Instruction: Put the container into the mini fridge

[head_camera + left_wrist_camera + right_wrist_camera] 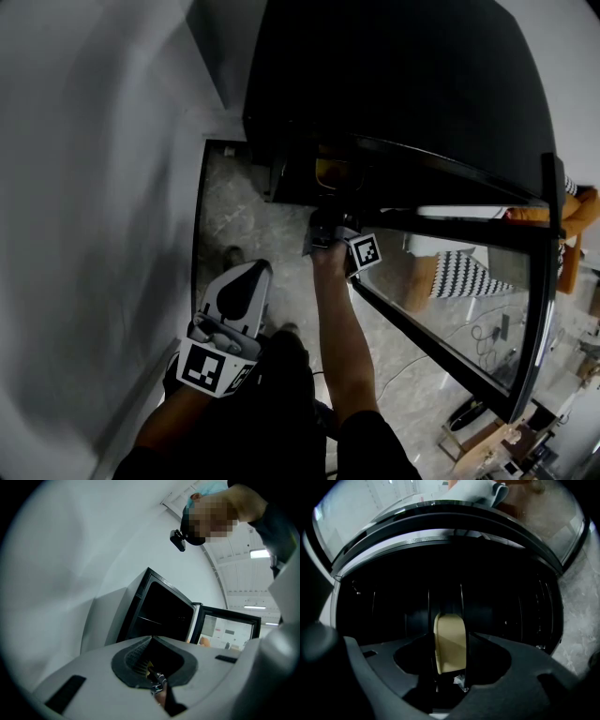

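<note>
The black mini fridge (394, 84) stands with its glass door (469, 291) swung open to the right. My right gripper (330, 202) reaches into the dark opening. It is shut on a beige container (333, 172). In the right gripper view the container (449, 651) stands edge-on between the jaws of that gripper (450, 637), inside the fridge's black interior (393, 602). My left gripper (255, 269) hangs low at the left, close to the person's body, and points up toward the fridge (159, 616). Its jaws (150, 638) are shut with nothing in them.
A grey wall (94, 187) runs along the left, close to the fridge. Marbled floor tiles (244, 216) lie in front of it. Through the glass door show a striped cushion (464, 272), an orange seat (581, 216) and cables (487, 333) on the floor.
</note>
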The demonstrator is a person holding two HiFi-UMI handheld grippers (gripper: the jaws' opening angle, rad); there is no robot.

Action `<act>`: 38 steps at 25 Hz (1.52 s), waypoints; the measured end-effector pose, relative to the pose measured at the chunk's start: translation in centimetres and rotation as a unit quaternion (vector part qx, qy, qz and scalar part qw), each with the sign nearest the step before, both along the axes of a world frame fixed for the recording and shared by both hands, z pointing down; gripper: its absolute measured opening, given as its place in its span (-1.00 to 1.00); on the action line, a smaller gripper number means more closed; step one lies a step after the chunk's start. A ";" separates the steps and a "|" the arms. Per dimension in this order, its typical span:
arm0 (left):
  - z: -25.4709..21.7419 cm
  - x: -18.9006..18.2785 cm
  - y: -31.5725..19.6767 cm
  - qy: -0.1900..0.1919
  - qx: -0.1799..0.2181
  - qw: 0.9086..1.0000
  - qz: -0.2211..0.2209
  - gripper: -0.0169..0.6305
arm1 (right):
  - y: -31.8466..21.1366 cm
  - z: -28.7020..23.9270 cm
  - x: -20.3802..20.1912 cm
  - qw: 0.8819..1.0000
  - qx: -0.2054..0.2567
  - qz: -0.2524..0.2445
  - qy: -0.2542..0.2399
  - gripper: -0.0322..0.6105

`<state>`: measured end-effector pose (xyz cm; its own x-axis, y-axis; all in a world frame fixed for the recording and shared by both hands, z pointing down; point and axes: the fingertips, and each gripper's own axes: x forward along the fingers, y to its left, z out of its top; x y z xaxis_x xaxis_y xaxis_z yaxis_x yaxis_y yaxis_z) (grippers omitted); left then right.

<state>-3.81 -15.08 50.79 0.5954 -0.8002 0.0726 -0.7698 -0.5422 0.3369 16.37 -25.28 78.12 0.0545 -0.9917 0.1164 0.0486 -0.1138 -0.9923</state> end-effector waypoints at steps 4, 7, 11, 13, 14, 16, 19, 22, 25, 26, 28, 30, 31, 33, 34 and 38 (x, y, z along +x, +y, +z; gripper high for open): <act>-0.1 0.1 -0.2 0.001 -0.002 1.000 0.002 -0.93 | -0.4 0.2 0.0 1.000 -0.005 0.002 -0.001 -0.18; 0.0 0.1 -0.5 0.001 -0.002 1.000 0.002 -0.93 | -0.9 0.3 0.0 1.000 -0.007 0.003 -0.002 -0.16; -0.1 0.1 -1.0 0.003 0.001 1.000 0.002 -0.93 | -1.4 0.4 0.0 1.000 -0.010 0.007 -0.002 -0.13; -0.1 0.1 -1.2 0.003 0.002 1.000 0.002 -0.93 | -1.7 0.5 0.0 1.000 -0.012 0.009 -0.002 -0.10; -0.1 0.0 -1.3 0.003 0.002 1.000 0.001 -0.93 | -1.8 0.5 0.0 1.000 -0.011 0.009 -0.003 -0.10; -0.1 0.0 -1.4 0.003 0.002 1.000 0.001 -0.93 | -2.1 0.4 0.0 1.000 -0.009 0.009 -0.004 -0.09; -0.1 0.1 -1.6 0.003 0.003 1.000 -0.001 -0.93 | -2.4 0.5 0.0 1.000 -0.009 0.008 -0.003 -0.08; 0.1 0.1 -1.6 0.001 0.004 1.000 -0.002 -0.93 | -2.8 0.6 0.2 1.000 -0.006 0.008 -0.004 -0.08; 0.2 0.1 -1.5 0.000 0.003 1.000 -0.004 -0.93 | -3.1 0.5 0.4 1.000 -0.004 0.010 -0.005 -0.08; 0.2 0.1 -1.4 0.000 0.003 1.000 -0.004 -0.93 | -3.1 0.5 0.4 1.000 -0.004 0.011 -0.005 -0.08; 0.2 0.1 -1.3 -0.001 0.001 1.000 -0.004 -0.93 | -3.0 0.4 0.5 1.000 -0.005 0.011 -0.004 -0.08; 0.2 0.2 -1.2 -0.002 0.000 1.000 -0.004 -0.93 | -2.7 0.5 0.6 1.000 -0.008 0.010 -0.002 -0.08; 0.2 0.2 -1.1 -0.002 -0.001 1.000 -0.005 -0.93 | -2.5 0.5 0.6 1.000 -0.009 0.009 -0.002 -0.08; 0.1 0.3 -1.0 -0.001 -0.005 1.000 -0.007 -0.93 | -2.0 0.6 0.6 1.000 -0.012 0.007 -0.001 -0.07; 0.0 0.3 -0.9 -0.001 -0.008 1.000 -0.007 -0.93 | -1.7 0.6 0.7 1.000 -0.013 0.007 0.000 -0.07; -0.7 0.2 -0.5 -0.008 -0.010 1.000 -0.007 -0.93 | -0.8 0.3 0.6 1.000 -0.016 0.001 0.006 -0.07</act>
<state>-3.61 -15.54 50.09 0.5827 -0.8067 0.0987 -0.7829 -0.5246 0.3344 16.94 -26.09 78.43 0.0583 -0.9872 0.1483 0.0372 -0.1463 -0.9885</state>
